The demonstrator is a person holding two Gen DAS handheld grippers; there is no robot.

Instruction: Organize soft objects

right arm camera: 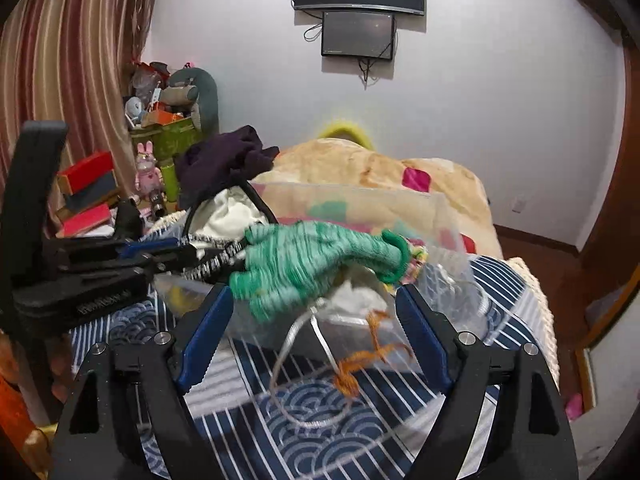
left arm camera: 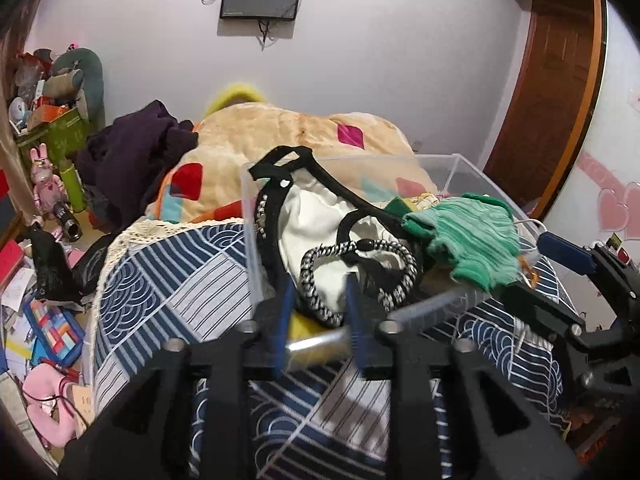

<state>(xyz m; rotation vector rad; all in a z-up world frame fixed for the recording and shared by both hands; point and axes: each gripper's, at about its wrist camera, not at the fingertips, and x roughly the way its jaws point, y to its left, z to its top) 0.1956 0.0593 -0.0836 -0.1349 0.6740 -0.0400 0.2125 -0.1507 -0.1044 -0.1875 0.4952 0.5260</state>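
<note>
a clear plastic box (left arm camera: 452, 168) sits on the blue wave-patterned bedspread (left arm camera: 168, 272), and everything else is placed from it. a white drawstring bag (left arm camera: 316, 216) with black trim fills the box's left part and rises over its far rim. the bag's black-and-white braided cord (left arm camera: 320, 304) spills over the near wall. the left tongs (left arm camera: 318, 300) stand at that near wall, narrowed, with the cord lying between the blue fingers; whether they pinch it i cannot tell. a green knit glove (right arm camera: 304, 260) drapes over the box's near right edge. the right tongs (right arm camera: 314, 300) are spread wide just before the box, holding nothing. an orange yarn scrap (right arm camera: 360, 360) and a pale cord loop (right arm camera: 304, 400) lie in front of the box.
</note>
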